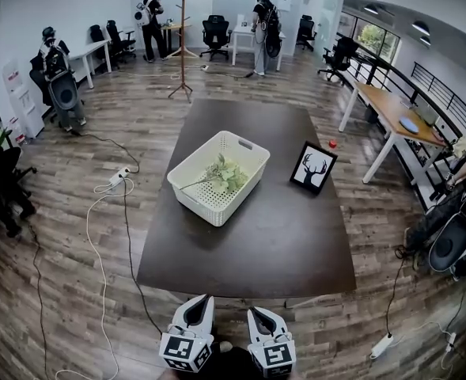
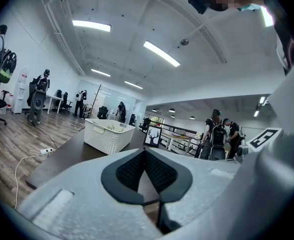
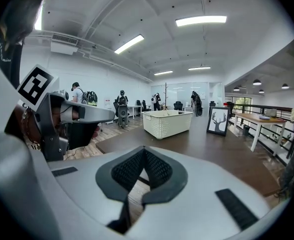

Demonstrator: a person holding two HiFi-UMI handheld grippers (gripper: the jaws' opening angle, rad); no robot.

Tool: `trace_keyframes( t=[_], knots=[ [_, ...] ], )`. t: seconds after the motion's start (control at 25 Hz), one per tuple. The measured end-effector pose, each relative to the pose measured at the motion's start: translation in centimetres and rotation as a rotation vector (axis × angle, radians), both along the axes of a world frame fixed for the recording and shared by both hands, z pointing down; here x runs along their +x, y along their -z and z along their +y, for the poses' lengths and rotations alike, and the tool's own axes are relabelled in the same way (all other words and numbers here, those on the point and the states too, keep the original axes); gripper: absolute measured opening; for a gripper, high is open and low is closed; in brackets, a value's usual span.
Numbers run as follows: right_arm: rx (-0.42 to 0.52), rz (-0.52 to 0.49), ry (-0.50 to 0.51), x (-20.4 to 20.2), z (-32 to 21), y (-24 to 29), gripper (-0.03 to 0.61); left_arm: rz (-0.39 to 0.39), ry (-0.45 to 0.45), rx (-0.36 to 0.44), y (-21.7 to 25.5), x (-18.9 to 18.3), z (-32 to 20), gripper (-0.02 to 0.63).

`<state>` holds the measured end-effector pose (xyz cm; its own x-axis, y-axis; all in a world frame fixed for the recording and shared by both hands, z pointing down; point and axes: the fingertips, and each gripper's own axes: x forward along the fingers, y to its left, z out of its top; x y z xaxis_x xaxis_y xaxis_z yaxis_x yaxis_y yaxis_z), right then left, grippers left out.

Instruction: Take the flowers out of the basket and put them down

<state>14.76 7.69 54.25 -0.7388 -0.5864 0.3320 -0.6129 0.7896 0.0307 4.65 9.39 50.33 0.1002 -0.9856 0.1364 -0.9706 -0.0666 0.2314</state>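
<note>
A white perforated basket (image 1: 218, 176) stands on the middle of a dark table (image 1: 280, 236). Pale green flowers (image 1: 223, 172) lie inside it, with one stem resting towards its left wall. Both grippers are at the near table edge, well short of the basket. My left gripper (image 1: 204, 299) is shut with nothing between its pads. Beside it, my right gripper (image 1: 255, 313) is shut and empty as well. The basket (image 2: 108, 134) is far ahead past the shut jaws in the left gripper view (image 2: 145, 150). The right gripper view (image 3: 144, 149) has the basket (image 3: 166, 122) ahead too.
A framed deer picture (image 1: 312, 167) leans upright on the table right of the basket, with a small red object (image 1: 332, 143) behind it. Cables and a power strip (image 1: 119, 176) lie on the wood floor to the left. Several people, desks and a coat stand (image 1: 183, 38) are farther back.
</note>
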Motion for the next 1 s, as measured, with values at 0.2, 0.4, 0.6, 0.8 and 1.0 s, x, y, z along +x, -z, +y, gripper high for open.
trace_keyframes(
  t=[0.2,0.4,0.6,0.8,1.0],
  knots=[
    [-0.005,-0.002,-0.039,-0.3,-1.5,0.0,0.006,-0.003,-0.020,-0.008,-0.5,-0.6,-1.6,0.008],
    [-0.020,-0.011,-0.080,-1.4,-3.8,-0.2,0.006,-0.014,-0.044,-0.001,-0.3,-2.1,-3.8,0.008],
    [-0.027,0.005,-0.089,-3.6,-6.1,0.1,0.006,-0.007,-0.061,-0.012,0.0,-4.6,-6.1,0.008],
    [-0.042,-0.031,-0.081,-6.2,-8.3,0.0,0.006,-0.050,-0.085,-0.013,0.1,-7.0,-8.9,0.008],
    [-0.051,-0.044,-0.127,-8.0,-10.4,-0.3,0.006,-0.047,-0.125,-0.015,0.1,-8.8,-10.9,0.008]
  ],
)
